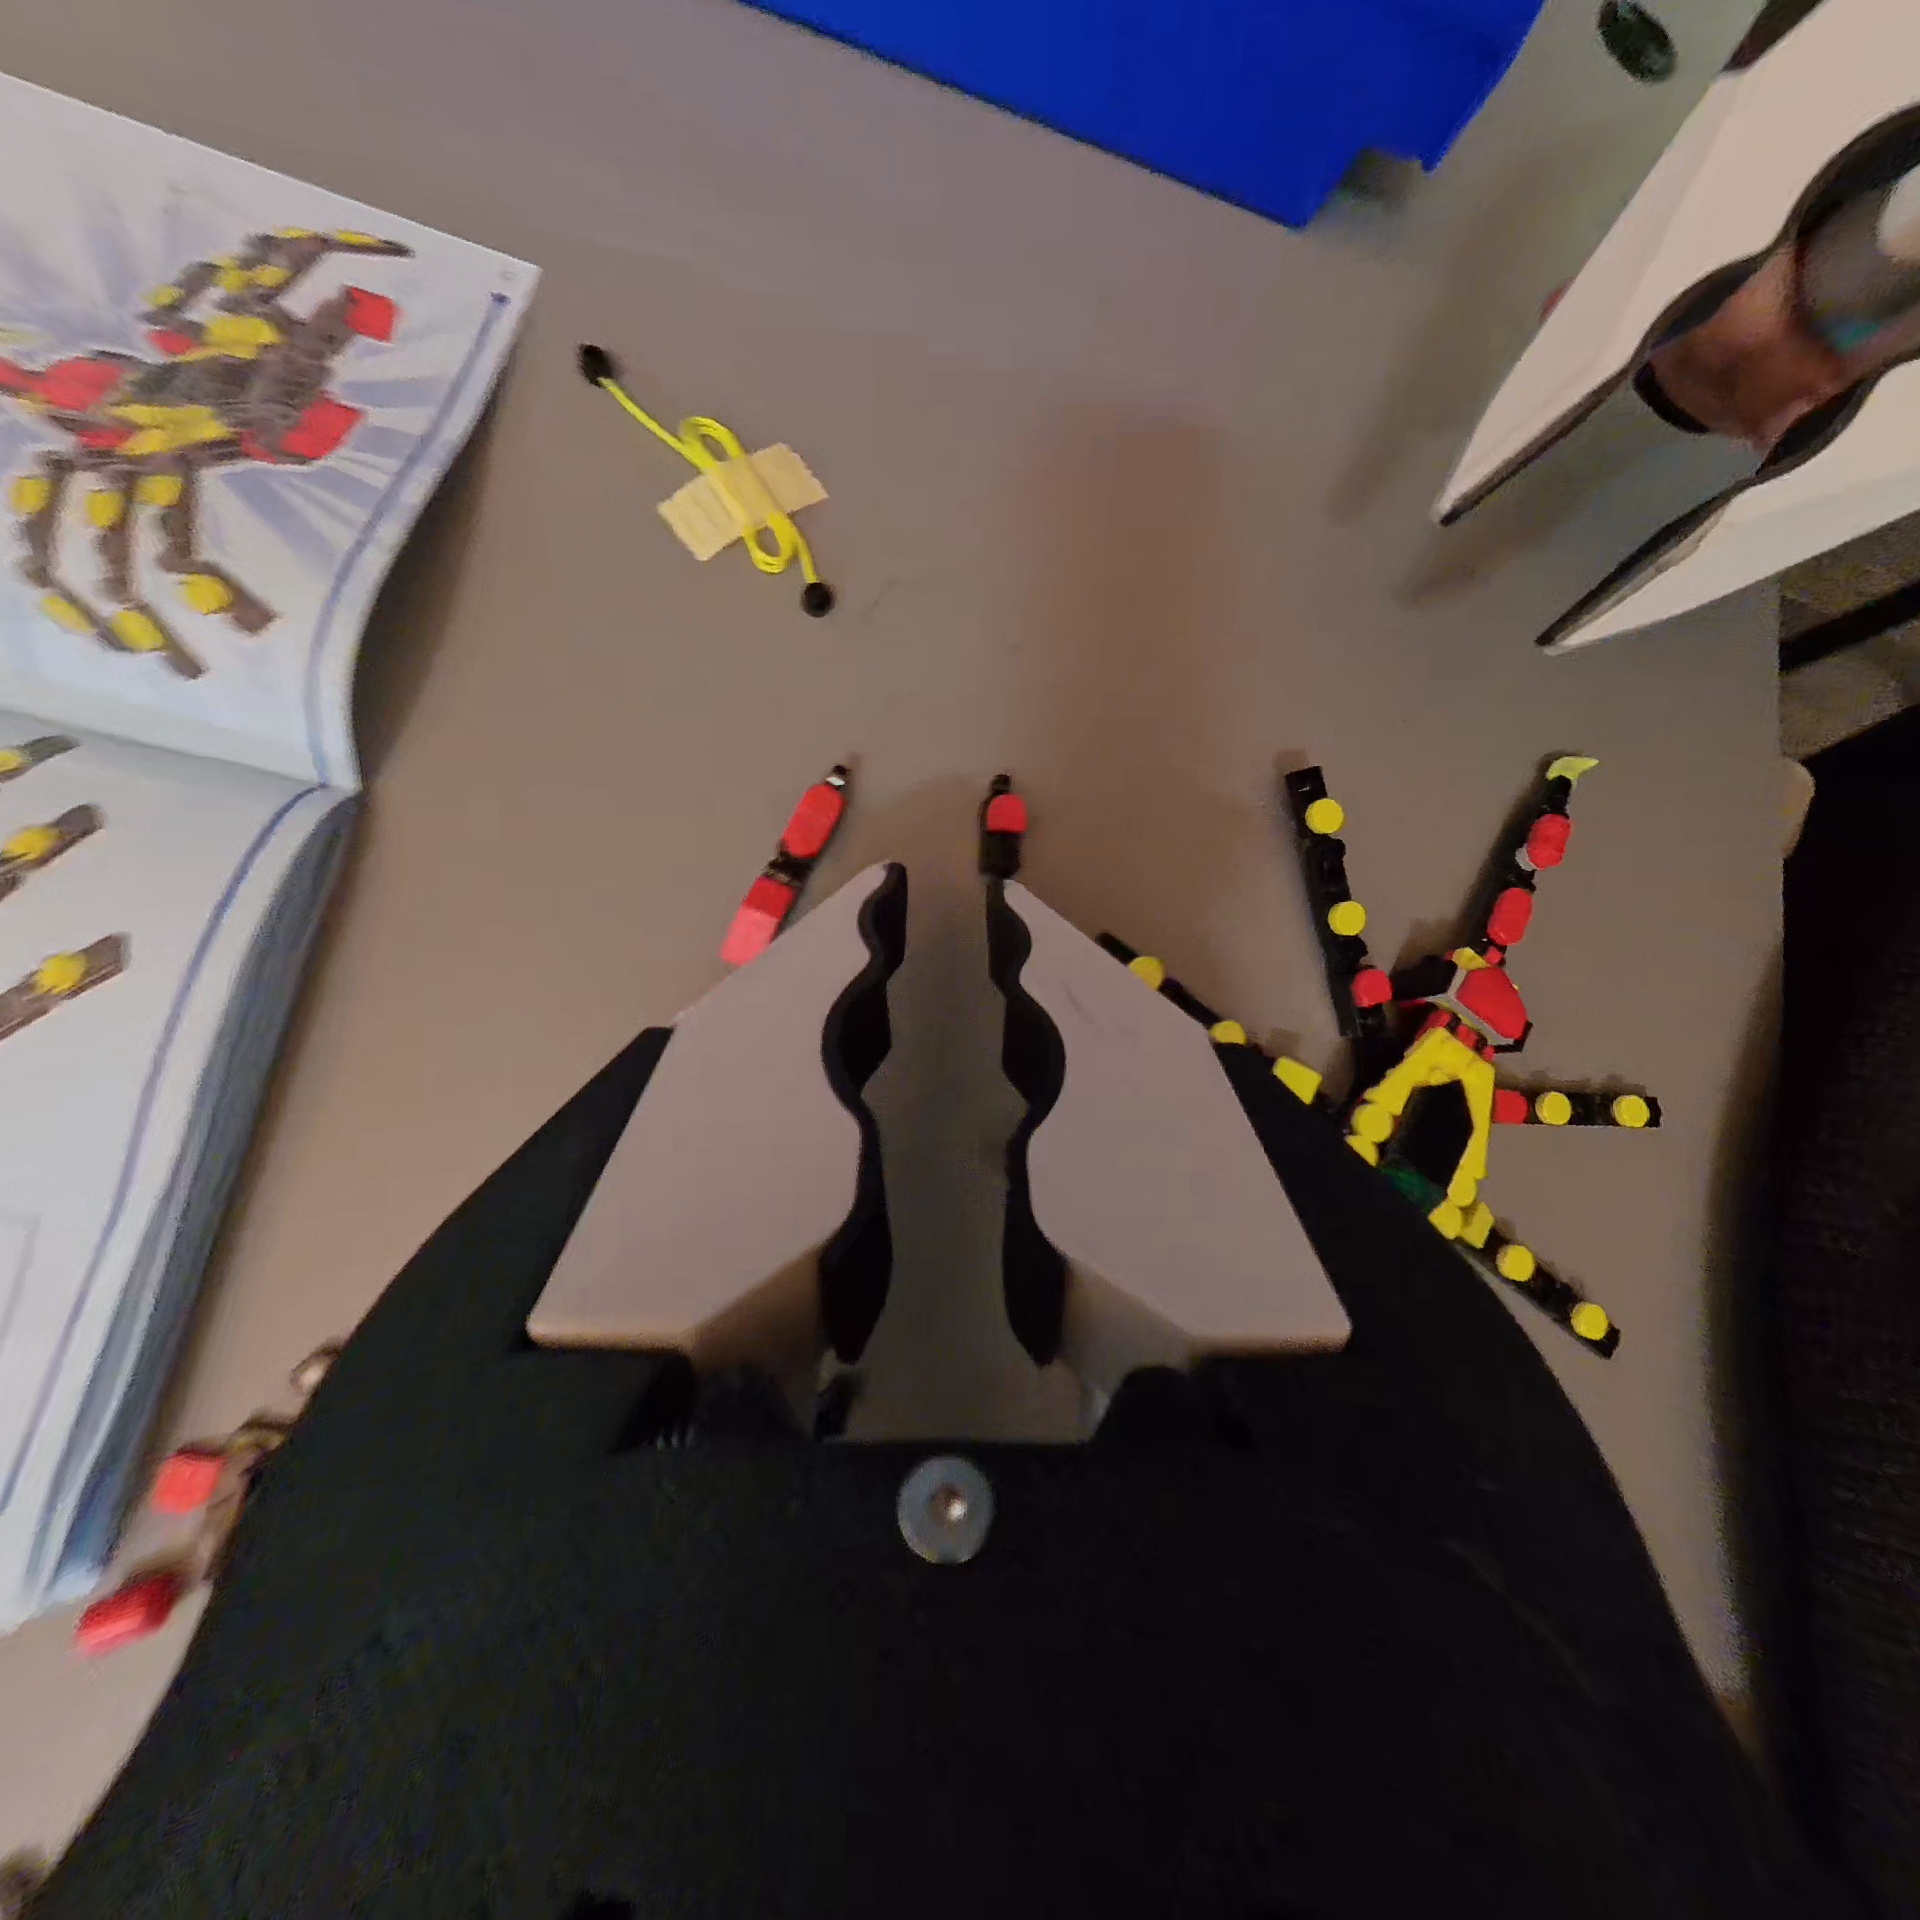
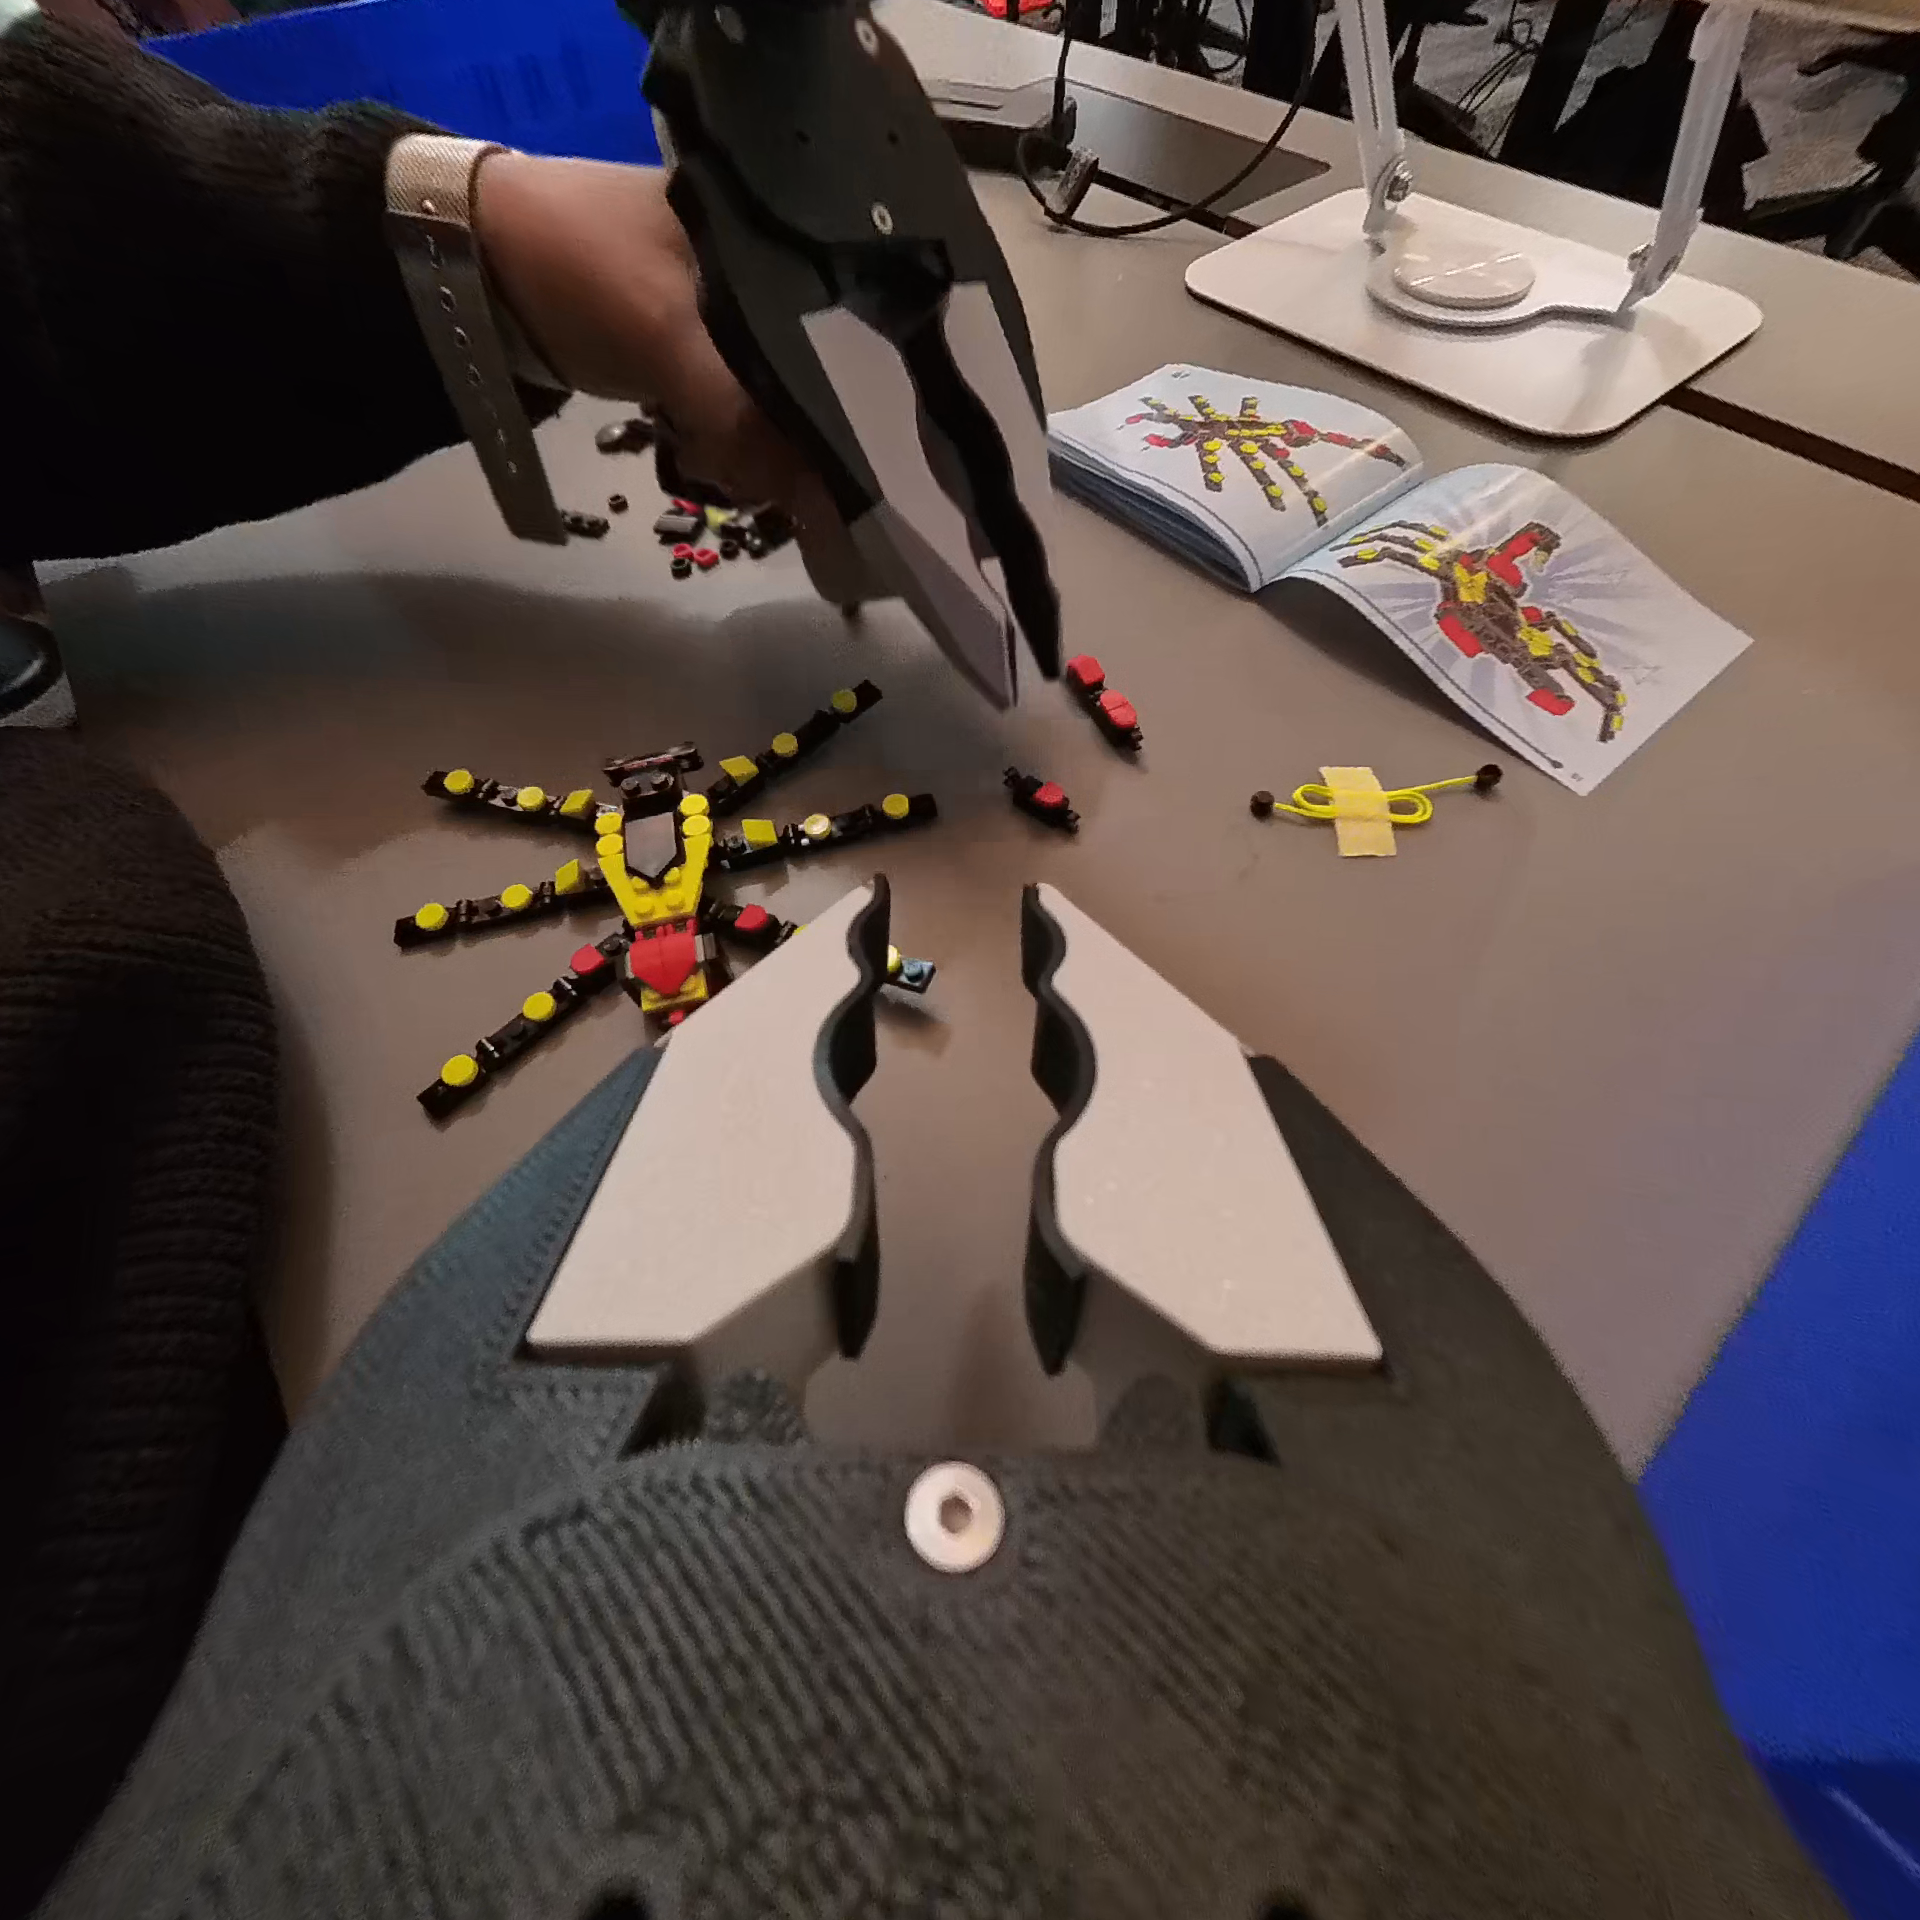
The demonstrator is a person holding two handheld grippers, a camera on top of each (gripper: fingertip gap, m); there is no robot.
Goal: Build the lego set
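With fingers spread and empty, the left gripper (image 1: 943,878) hangs above the short red-and-black piece (image 1: 1004,824) at frame centre, apparently fetching it for the spider (image 2: 644,883); next, lower and pinch, while the right gripper (image 2: 954,899) waits spread.

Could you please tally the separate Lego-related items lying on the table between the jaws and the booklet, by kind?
Partly built spider-like model: 1
Small red-and-black sub-assemblies: 2
Yellow string with black ends: 1
Open instruction booklet: 1
Total: 5, not counting the pile of loose pieces farther back.
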